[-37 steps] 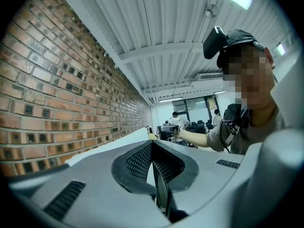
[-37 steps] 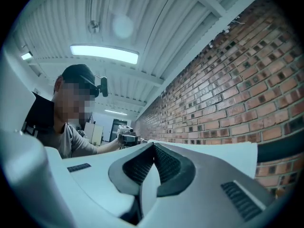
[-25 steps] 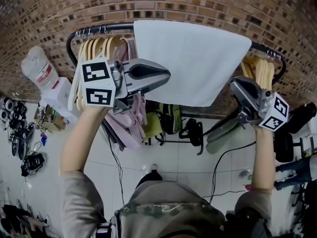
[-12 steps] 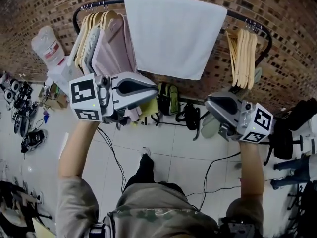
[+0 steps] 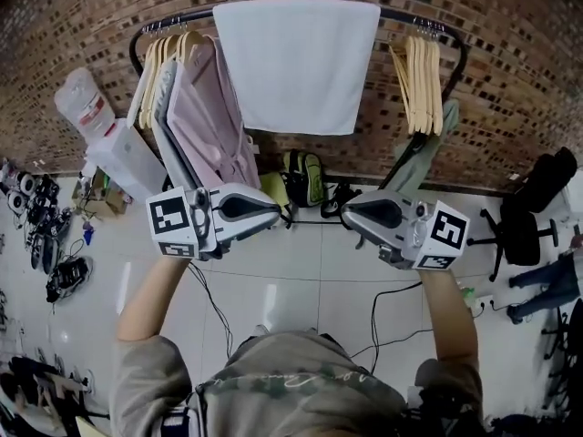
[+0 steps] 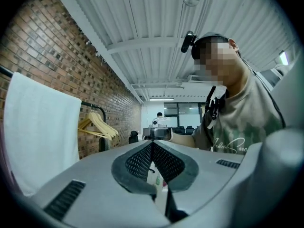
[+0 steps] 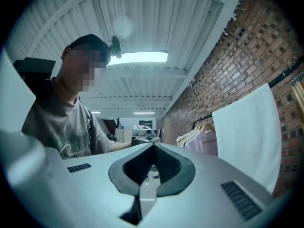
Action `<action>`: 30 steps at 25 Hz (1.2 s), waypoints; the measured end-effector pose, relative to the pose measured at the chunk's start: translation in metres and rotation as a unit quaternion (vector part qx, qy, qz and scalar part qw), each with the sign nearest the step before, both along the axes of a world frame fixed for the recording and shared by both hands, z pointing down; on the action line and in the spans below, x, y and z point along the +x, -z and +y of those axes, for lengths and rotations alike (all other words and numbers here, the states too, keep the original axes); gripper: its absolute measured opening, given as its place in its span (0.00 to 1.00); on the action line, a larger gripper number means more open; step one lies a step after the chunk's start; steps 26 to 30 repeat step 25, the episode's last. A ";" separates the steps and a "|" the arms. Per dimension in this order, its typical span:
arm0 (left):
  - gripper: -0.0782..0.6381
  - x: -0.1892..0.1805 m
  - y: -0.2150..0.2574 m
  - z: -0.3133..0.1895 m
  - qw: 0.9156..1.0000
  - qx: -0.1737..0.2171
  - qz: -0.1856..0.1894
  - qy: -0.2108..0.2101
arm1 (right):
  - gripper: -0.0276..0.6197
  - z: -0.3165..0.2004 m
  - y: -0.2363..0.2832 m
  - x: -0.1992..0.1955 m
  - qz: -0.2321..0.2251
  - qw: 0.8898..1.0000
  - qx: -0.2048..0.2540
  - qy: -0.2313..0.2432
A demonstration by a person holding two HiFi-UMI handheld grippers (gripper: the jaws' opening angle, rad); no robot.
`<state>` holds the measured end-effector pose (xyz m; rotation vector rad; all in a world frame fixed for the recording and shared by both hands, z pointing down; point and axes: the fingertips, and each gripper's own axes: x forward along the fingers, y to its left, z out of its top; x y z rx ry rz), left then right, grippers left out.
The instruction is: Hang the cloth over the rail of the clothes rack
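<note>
Ahead, white cloth (image 5: 296,62) draped over rail (image 5: 395,13); shirt script (image 5: 291,382) illegible.

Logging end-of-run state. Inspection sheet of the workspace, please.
Surface: white tiled floor; no table seen.
Job's things: white cloth draped over the rail of the clothes rack, between two groups of hangers.
Clutter: wooden hangers, pink garment, bags under the rack, shoes at the left.
Grippers: left gripper and right gripper both shut and empty, clear of the cloth.
Cables: black cables loose across the floor.
Surroundings: brick wall, office chair.
</note>
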<state>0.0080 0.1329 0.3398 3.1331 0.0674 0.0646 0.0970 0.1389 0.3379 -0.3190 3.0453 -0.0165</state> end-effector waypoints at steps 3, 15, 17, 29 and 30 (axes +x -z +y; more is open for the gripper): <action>0.12 -0.006 -0.007 0.022 1.000 0.002 0.000 -0.025 | 0.06 0.011 -0.003 -0.009 -0.007 1.000 0.002 -0.012; 0.12 -0.012 -0.017 0.044 0.999 0.009 0.009 -0.043 | 0.06 0.040 -0.007 -0.046 0.000 1.000 0.008 -0.018; 0.12 -0.016 -0.022 0.045 0.999 -0.001 0.017 -0.042 | 0.06 0.043 -0.013 -0.052 0.007 1.000 0.006 -0.017; 0.12 -0.030 -0.028 0.064 0.998 0.028 0.029 -0.053 | 0.06 0.051 -0.020 -0.071 0.013 1.000 0.003 -0.020; 0.12 -0.030 -0.028 0.064 0.998 0.028 0.029 -0.053 | 0.06 0.051 -0.020 -0.071 0.013 1.000 0.003 -0.020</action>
